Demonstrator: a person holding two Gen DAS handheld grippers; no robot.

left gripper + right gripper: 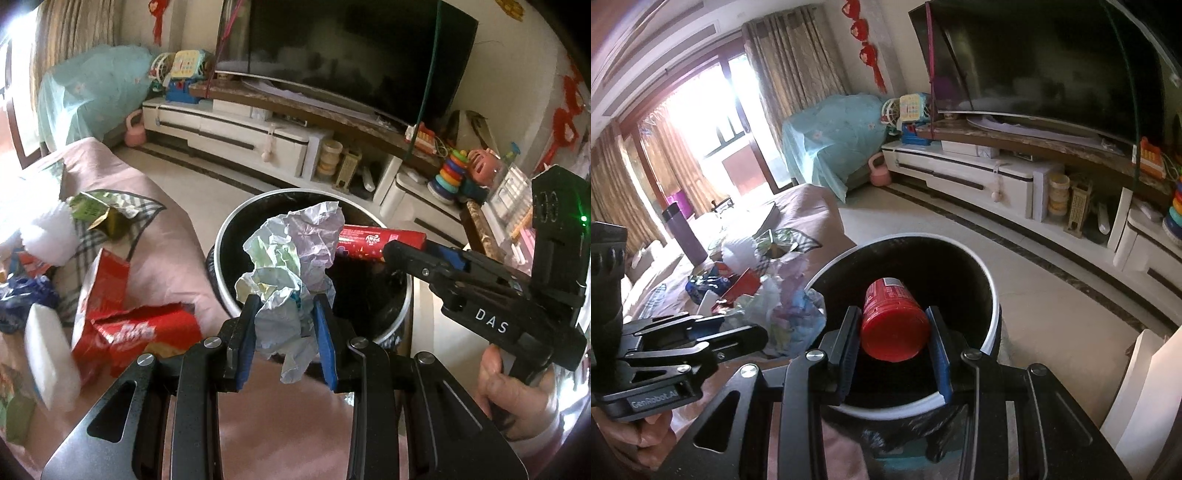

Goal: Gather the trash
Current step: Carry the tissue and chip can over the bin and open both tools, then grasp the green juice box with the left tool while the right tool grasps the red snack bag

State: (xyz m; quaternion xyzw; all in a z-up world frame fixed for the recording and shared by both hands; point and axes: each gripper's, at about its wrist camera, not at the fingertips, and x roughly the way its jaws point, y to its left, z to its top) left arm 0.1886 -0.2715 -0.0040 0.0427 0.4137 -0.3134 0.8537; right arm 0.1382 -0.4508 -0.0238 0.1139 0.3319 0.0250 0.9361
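Note:
My left gripper [286,306] is shut on a crumpled paper ball [291,258] and holds it over the near rim of the black trash bin [229,236]. My right gripper [894,325] is shut on a red cylindrical can [892,321] and holds it above the bin's [991,291] opening. In the left wrist view the right gripper [391,251] comes in from the right with the red can [376,238] over the bin. In the right wrist view the left gripper [738,332] with the paper ball [786,310] is at the left, beside the bin.
More trash lies on the pink-covered table [122,177] at the left: a torn red carton [125,328], a white foam block [48,358], a green wrapper [99,214], a blue bag [22,299]. A purple flask [683,236] stands farther back. A white TV stand [236,133] runs behind the bin.

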